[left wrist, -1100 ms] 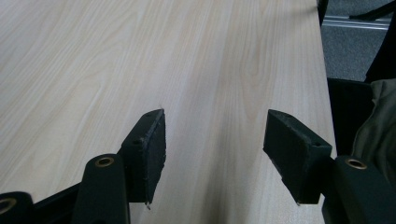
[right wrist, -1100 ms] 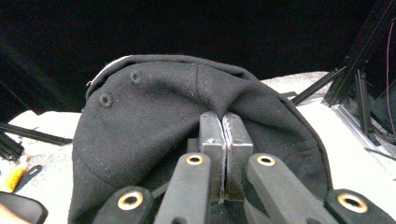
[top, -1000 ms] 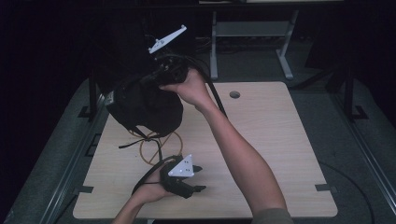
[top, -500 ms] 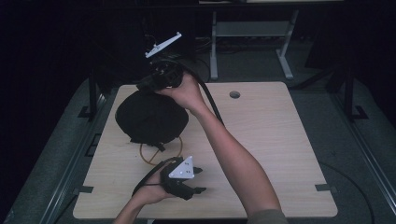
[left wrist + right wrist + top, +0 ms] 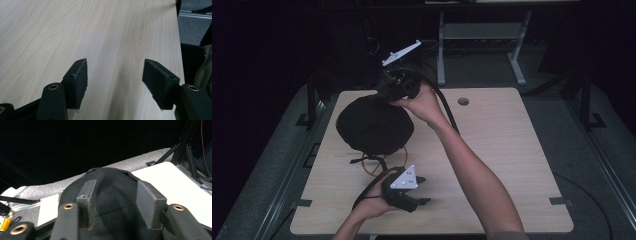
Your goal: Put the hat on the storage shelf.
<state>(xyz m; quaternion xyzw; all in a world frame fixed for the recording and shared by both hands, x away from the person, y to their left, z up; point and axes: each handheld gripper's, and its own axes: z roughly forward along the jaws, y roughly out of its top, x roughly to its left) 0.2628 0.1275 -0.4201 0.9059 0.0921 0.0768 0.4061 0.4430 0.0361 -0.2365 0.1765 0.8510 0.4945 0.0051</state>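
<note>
At ten o'clock on the table (image 5: 512, 150), the right gripper (image 5: 384, 95), jaws just opening, releases the bag (image 5: 372, 125); next, lift clear.

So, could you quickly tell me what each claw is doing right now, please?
Left claw: open, nothing between the jaws, over the table.
Right claw: jaws just opening, open astride the black bag.

Your black cloth bag (image 5: 373, 125) sits slumped in a rounded, dome-like heap on the tabletop (image 5: 512, 150), in its far left part, near the far edge. Its top bunches up toward the far side. A thin tan cord (image 5: 373, 170) loops out from under its near side.
</note>
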